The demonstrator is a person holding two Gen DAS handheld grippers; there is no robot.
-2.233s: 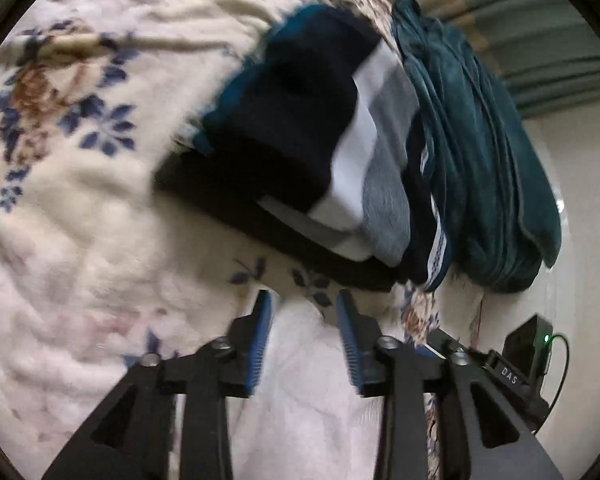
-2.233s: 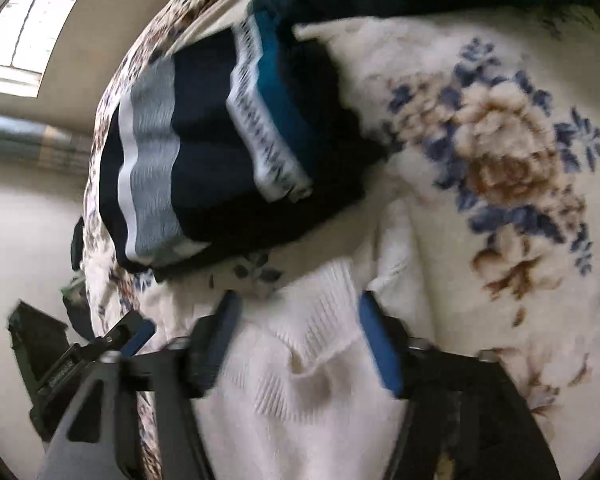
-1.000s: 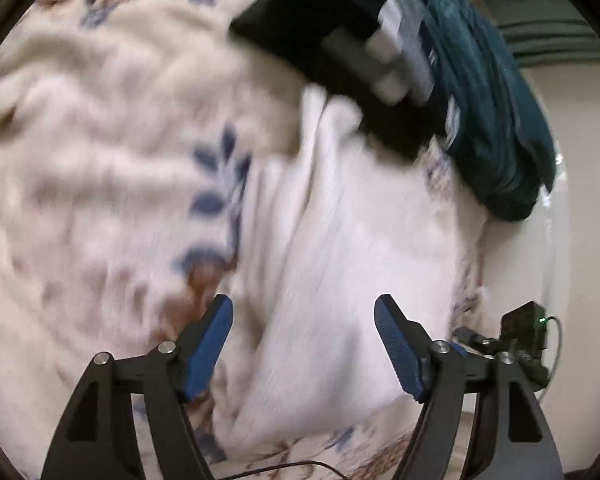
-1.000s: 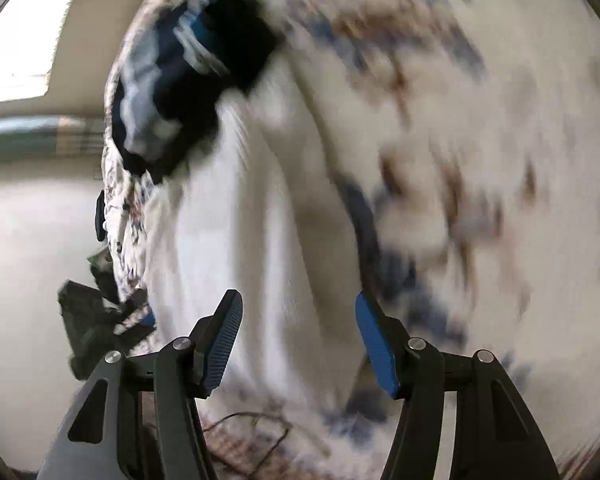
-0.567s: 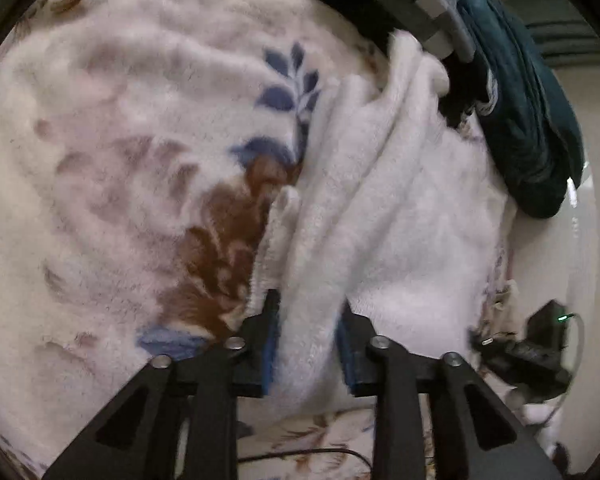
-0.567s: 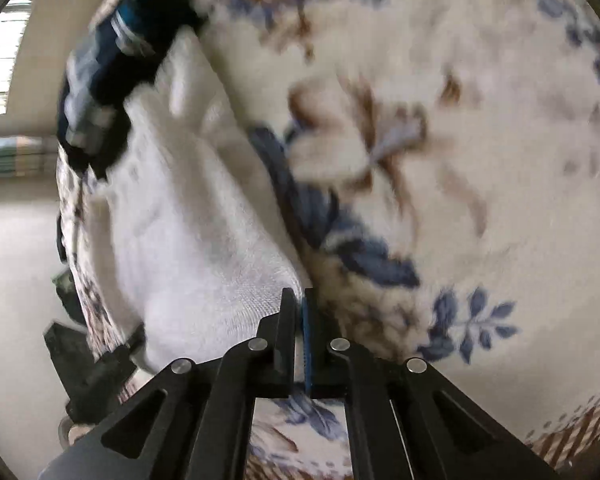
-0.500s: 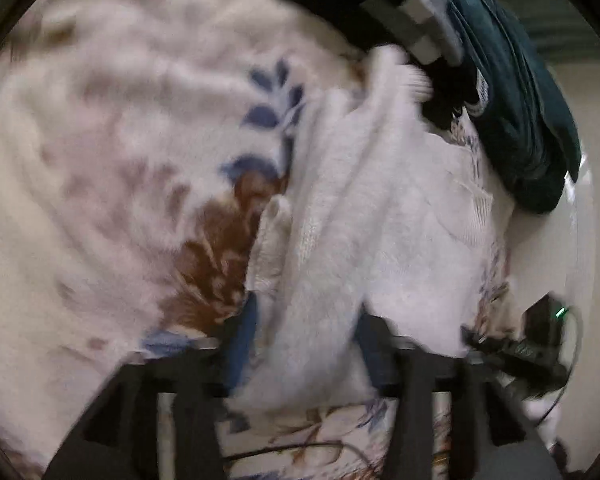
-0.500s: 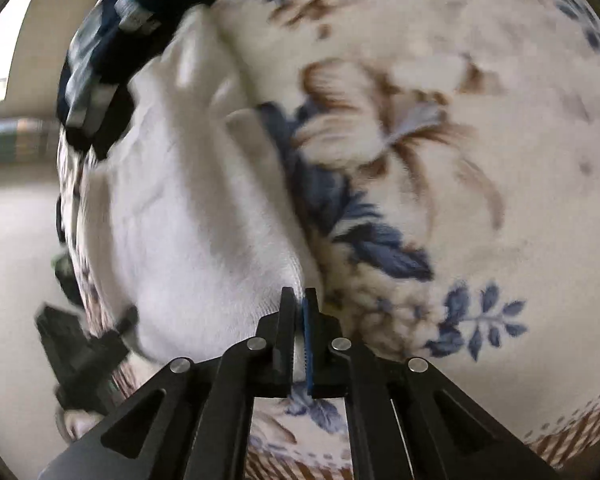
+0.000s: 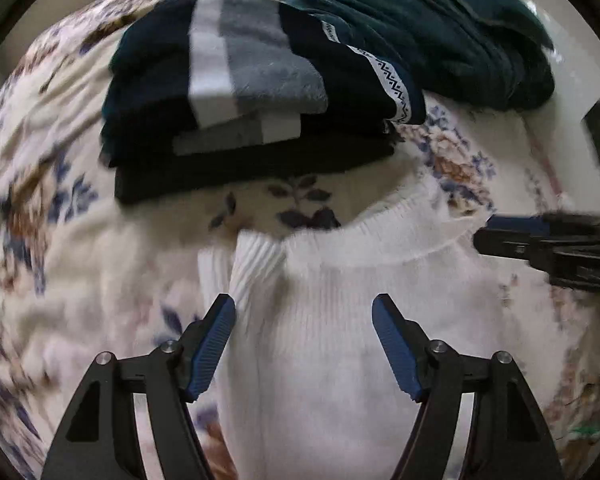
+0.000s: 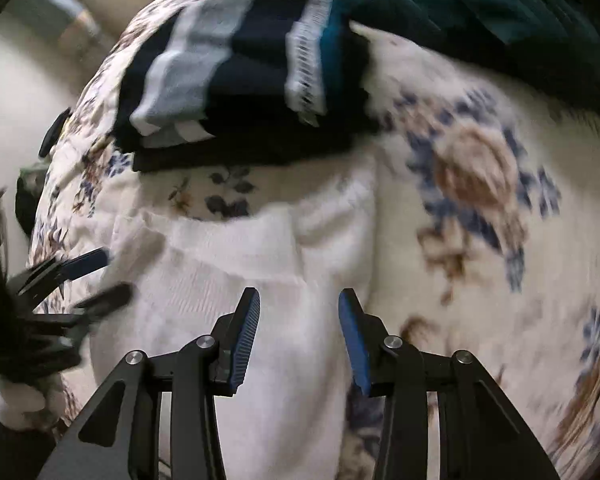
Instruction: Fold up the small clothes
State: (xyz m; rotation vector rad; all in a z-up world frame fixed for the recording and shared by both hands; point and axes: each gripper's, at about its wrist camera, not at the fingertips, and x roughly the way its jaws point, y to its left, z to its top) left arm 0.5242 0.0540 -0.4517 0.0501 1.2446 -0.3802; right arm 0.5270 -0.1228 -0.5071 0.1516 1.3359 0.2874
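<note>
Left wrist view alone catches white sweater point(image 9: 340, 320) with ribbed cuff point(image 9: 256, 264). Left tool point(image 9: 302, 344) spread wide, just opened, pinching nothing. Right tool point(image 10: 298, 336) parted, just opened, empty. Sweater flat on floral bedspread point(image 10: 480, 200), collar toward folded striped pile point(image 9: 240, 80), length running back.
</note>
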